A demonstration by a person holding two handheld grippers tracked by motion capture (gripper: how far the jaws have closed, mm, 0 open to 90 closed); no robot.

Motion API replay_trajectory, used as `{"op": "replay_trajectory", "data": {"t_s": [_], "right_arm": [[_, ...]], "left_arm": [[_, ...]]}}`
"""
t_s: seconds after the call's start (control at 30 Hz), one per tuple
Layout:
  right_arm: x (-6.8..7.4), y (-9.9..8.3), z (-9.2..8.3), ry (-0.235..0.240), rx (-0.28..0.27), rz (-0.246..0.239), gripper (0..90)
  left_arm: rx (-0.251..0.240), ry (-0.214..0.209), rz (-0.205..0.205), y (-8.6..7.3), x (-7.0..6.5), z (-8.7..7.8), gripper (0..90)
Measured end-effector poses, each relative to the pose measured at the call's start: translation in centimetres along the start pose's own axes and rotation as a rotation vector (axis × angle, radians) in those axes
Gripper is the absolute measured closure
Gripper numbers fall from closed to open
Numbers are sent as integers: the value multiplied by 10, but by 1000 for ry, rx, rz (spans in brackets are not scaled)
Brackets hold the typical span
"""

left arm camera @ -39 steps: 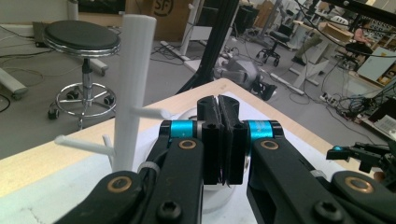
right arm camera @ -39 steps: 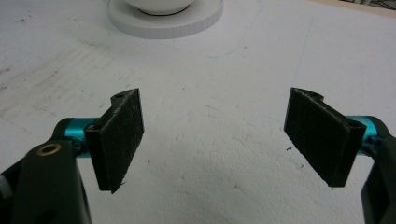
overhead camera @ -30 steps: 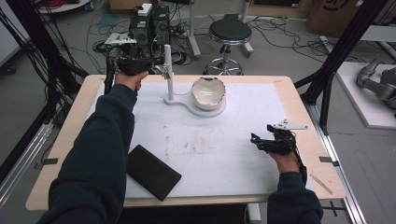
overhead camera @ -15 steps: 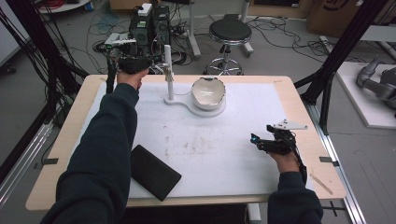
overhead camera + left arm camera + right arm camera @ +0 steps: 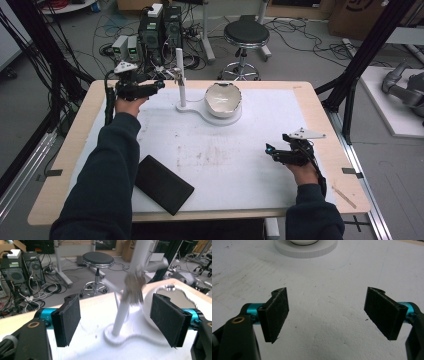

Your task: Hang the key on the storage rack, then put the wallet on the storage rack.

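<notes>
Two hand-held grippers on dark navy sleeves
The left gripper [image 5: 159, 85] and right gripper [image 5: 270, 150] are black-bodied, each topped by a grey three-cornered plate, with a black cable trailing from it. Up close, each carries two flat black pads [image 5: 277, 312] with a rough felt-like face, set on teal-blue metal mounts, and a brass-ringed hole in the black housing

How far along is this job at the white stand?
Seemingly done: a blurred metal bunch, maybe keys, hangs on the stand. In hand: the left hand-held gripper has just been opening its jaws beside the stand, with nothing between its pads. Probably left: backing away. The right hand-held gripper rests open, empty.
</notes>
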State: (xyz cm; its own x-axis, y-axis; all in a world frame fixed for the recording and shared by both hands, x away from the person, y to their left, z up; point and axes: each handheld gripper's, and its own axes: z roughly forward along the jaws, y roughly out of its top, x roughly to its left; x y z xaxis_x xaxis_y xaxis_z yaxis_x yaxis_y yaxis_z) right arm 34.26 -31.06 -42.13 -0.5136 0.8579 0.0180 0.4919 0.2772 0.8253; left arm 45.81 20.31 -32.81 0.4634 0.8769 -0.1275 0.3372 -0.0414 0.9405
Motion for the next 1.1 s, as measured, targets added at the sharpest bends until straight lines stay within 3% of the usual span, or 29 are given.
{"op": "replay_trajectory", "data": {"t_s": [0.03, 0.17, 0.6, 0.87, 1.1], "right_arm": [[2, 1, 1, 5, -3, -5, 200], [5, 3, 2, 7, -4, -17, 200], [7, 1, -1, 7, -3, -22, 201], [7, 1, -2, 3, -5, -24, 200], [8, -1, -4, 1, -2, -19, 200]], "left_arm": [[-16, 2, 6, -11, 0, -9, 199], [-32, -3, 8, -27, 1, -26, 194], [-74, -4, 15, -43, -2, -62, 194], [-49, -33, 27, -55, -7, -70, 194], [-13, -63, -17, -69, -5, -74, 198]]}}
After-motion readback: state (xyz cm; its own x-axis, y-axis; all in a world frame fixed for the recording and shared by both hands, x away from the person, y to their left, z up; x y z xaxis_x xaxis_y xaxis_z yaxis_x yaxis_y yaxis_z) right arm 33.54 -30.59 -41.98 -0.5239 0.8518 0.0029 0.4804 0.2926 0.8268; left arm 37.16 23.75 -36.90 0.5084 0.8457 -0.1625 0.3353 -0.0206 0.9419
